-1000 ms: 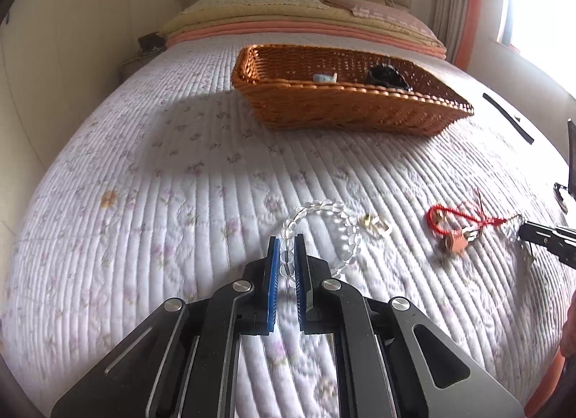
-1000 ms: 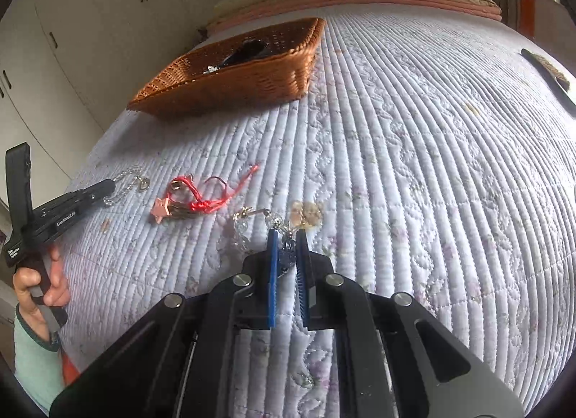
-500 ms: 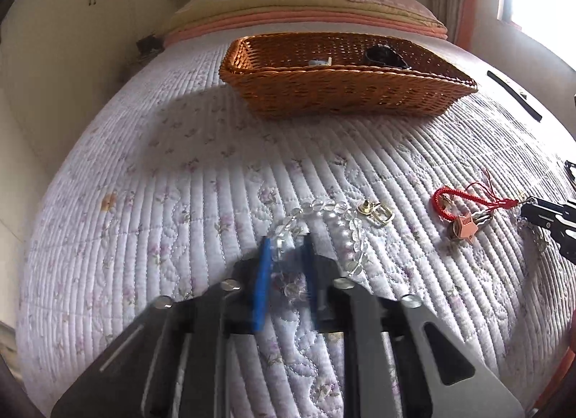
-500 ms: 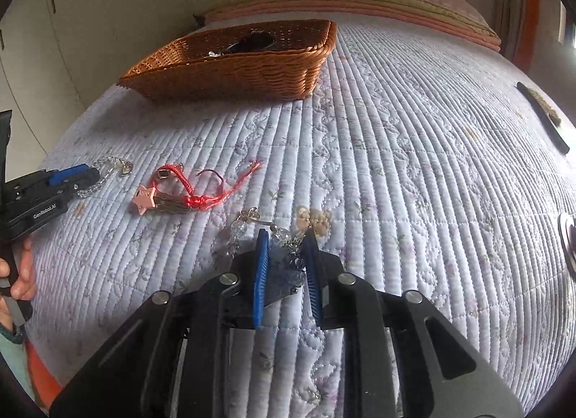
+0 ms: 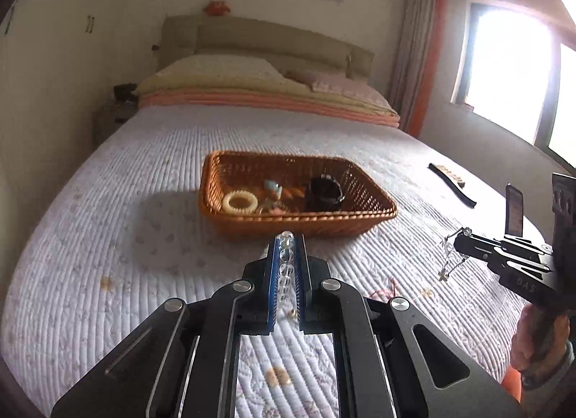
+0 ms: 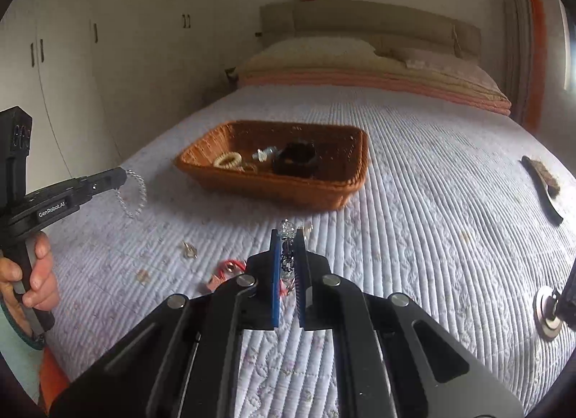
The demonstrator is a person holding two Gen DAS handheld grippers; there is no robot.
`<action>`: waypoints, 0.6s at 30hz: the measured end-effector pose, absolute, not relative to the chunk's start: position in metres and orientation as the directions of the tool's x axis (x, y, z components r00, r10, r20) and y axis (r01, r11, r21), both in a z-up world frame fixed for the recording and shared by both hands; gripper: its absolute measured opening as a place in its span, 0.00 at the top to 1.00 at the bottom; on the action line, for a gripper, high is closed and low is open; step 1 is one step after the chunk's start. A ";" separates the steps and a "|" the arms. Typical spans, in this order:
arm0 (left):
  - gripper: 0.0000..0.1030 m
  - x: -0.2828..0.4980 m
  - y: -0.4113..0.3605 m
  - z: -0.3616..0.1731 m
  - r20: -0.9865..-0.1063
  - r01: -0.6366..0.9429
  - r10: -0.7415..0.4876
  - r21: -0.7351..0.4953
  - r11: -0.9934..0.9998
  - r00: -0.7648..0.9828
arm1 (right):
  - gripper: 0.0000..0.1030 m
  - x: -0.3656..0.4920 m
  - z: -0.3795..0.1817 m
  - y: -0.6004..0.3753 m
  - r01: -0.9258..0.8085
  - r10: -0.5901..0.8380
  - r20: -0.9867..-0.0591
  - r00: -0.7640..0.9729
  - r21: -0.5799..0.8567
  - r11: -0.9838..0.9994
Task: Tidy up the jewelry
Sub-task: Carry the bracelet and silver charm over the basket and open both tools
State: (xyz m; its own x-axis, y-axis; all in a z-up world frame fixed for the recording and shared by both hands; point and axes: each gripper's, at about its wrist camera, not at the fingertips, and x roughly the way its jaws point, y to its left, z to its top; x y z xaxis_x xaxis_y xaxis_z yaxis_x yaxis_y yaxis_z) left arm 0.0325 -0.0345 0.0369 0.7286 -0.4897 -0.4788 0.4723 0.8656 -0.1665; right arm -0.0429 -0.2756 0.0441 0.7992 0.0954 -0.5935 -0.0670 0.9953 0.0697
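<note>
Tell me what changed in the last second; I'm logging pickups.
Both claws lifted off the white quilted bedspread. The left claw raised the clear glass-bead bracelet; the right claw raised the dangling crystal-bead chain. The woven wicker basket, red cord charm and small gold ring stayed put.

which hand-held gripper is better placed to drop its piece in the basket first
Left: its clear bead bracelet hangs near the orange wicker basket's front rim. The right looks farther back.
</note>
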 end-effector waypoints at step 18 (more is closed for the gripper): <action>0.94 0.180 -0.103 0.034 -0.527 0.447 -0.481 -0.201 0.872 0.701 | 0.95 0.143 0.068 -0.300 -0.021 0.111 -0.642 0.759 0.145 0.989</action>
